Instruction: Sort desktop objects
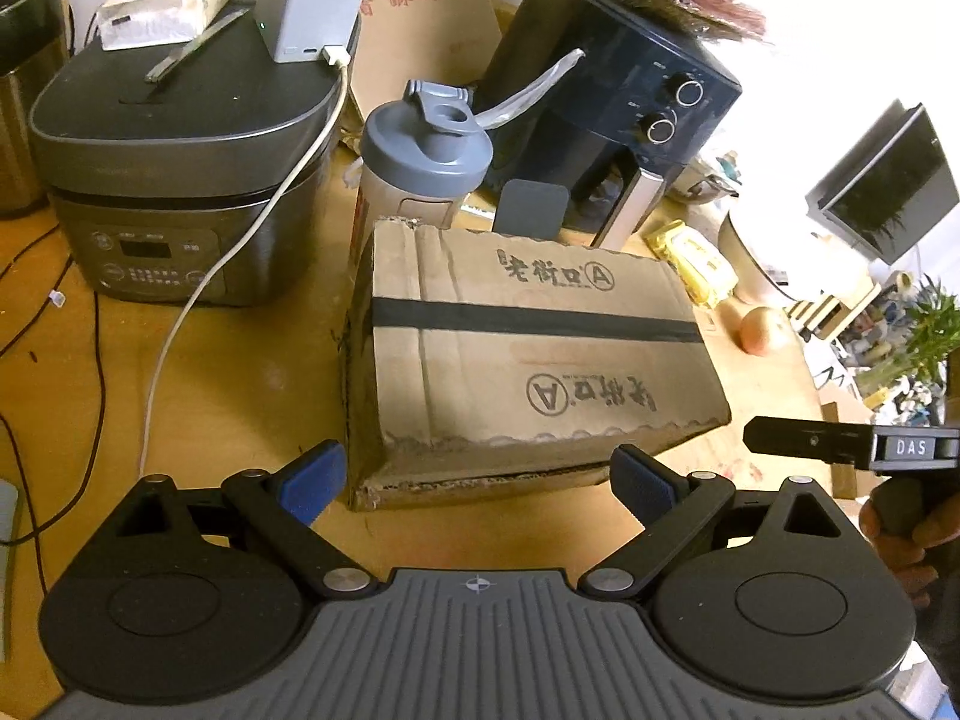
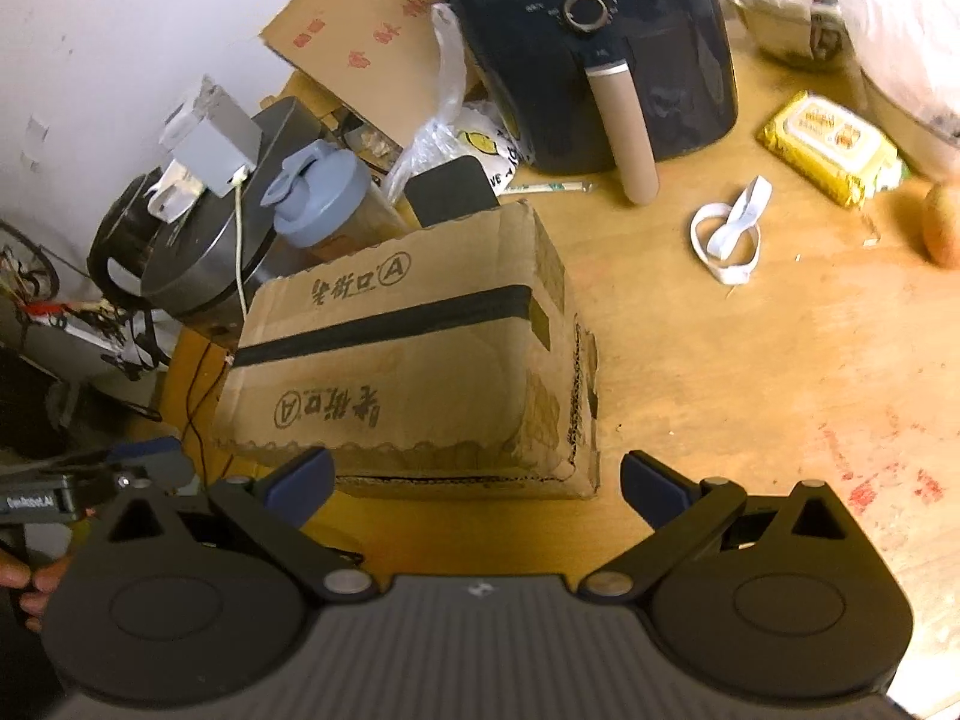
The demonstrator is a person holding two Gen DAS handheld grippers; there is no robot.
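A taped cardboard box (image 1: 528, 360) with printed characters lies on the wooden table (image 1: 228, 396), also in the right wrist view (image 2: 408, 360). My left gripper (image 1: 480, 480) is open and empty, its blue-padded fingers just short of the box's near edge. My right gripper (image 2: 477, 483) is open and empty, also at the box's near edge. The right gripper shows at the far right of the left wrist view (image 1: 840, 447). A grey-lidded shaker bottle (image 1: 420, 162) stands behind the box. A yellow wipes pack (image 2: 831, 147), a white strap (image 2: 729, 231) and an orange fruit (image 1: 762, 330) lie to the right.
A grey rice cooker (image 1: 174, 180) with a white charger (image 1: 312, 6) and cable on top stands at the back left. A dark air fryer (image 2: 588, 42) stands behind the box. Dark wires (image 1: 36, 324) trail at the left. A dark phone (image 2: 450, 189) leans behind the box.
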